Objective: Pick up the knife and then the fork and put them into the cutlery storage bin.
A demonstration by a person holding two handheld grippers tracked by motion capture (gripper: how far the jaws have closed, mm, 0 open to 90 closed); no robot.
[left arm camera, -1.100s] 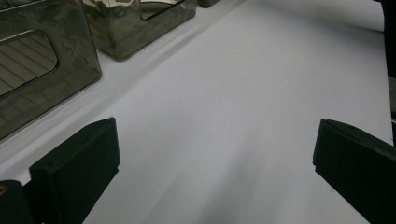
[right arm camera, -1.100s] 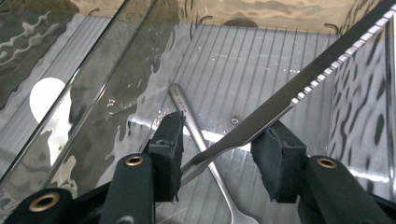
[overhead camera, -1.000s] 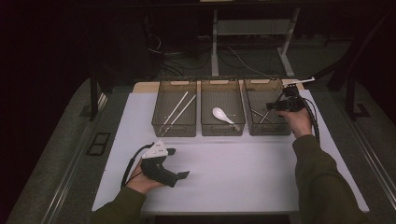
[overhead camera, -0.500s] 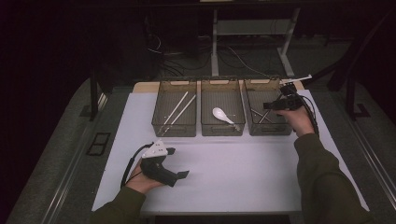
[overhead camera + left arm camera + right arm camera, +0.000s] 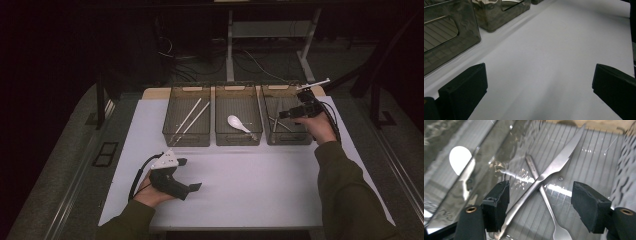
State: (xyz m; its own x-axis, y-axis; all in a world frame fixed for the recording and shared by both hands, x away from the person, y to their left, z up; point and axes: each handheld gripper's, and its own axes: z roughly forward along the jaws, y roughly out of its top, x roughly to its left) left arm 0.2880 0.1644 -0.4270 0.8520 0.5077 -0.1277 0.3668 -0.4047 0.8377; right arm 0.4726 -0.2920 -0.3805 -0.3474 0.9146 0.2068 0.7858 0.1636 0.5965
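Note:
My right gripper [image 5: 286, 114] hovers over the right-hand smoked bin [image 5: 289, 141], tilted down into it. Its jaws have just been opening and stand open [image 5: 540, 197], pressing on nothing. Below them on the bin floor a steel serrated knife [image 5: 559, 162] lies crossed over a second steel utensil [image 5: 549, 205]. My left gripper [image 5: 190, 174] rests on the white table [image 5: 250, 175] at the front left, open [image 5: 539, 82], with bare tabletop between its jaws.
The middle bin [image 5: 237, 141] holds a white spoon [image 5: 235, 121], seen through the bin wall in the right gripper view [image 5: 460, 157]. The left bin [image 5: 186, 142] holds pale chopsticks [image 5: 192, 117]. Dark floor, cables and desk legs lie beyond the table's far edge.
The right hand has shifted a little over the right bin. The left hand and its gripper have stayed where they were.

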